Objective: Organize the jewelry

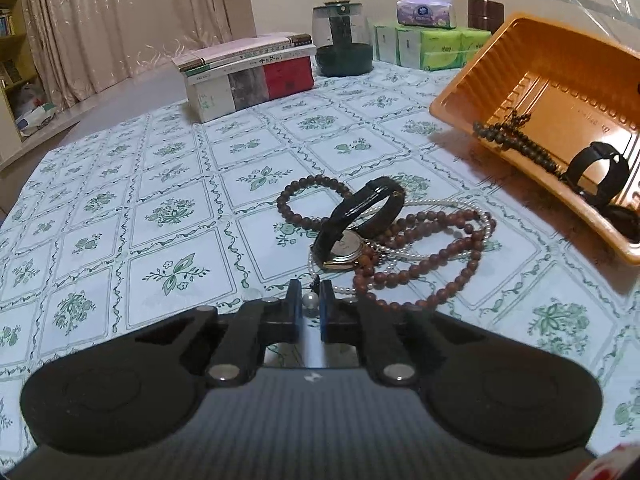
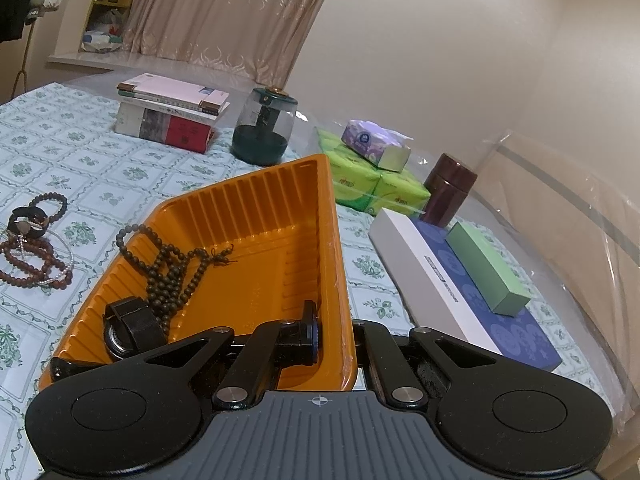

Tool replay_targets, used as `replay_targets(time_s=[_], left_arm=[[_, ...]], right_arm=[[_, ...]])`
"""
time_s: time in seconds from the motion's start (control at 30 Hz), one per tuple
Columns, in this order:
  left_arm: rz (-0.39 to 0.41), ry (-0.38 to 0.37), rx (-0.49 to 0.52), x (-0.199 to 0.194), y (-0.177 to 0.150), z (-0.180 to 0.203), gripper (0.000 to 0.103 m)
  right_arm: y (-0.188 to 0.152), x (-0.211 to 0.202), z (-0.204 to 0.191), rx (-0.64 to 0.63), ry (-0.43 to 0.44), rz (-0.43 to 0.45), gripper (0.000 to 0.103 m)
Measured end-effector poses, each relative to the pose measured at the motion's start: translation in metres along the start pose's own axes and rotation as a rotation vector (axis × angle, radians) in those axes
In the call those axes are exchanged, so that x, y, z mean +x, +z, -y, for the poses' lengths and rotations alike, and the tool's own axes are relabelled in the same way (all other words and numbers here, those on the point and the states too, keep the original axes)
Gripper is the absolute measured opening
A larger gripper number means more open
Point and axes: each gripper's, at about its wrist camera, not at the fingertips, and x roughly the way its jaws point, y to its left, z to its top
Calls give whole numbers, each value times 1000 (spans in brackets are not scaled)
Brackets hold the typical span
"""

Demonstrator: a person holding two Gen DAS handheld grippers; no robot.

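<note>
On the floral tablecloth lies a pile of jewelry: a brown bead bracelet, a longer brown bead string, a gold-cased watch with a black strap and a pearl necklace. My left gripper is shut on a large pearl at the necklace's near end. The orange tray is tilted, and my right gripper is shut on its near right wall. Inside the tray lie dark prayer beads and a black watch.
A stack of books, a glass jar and green tissue packs line the back of the table. A brown canister, a long white box and a green box sit right of the tray, by a clear plastic sheet.
</note>
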Motion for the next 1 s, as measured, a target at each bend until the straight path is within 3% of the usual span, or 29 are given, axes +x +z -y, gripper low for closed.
replay_targets(time_s=[0.23, 0.67, 1.0], left_arm=[[53, -59, -31, -26, 11, 18, 7], [129, -363, -8, -45, 48, 115, 7], [130, -453, 37, -36, 63, 156, 7]], right_arm=[[1, -3, 0, 1, 2, 5, 3], [1, -3, -1, 5, 5, 6, 3], [-1, -2, 1, 15, 8, 6, 4]])
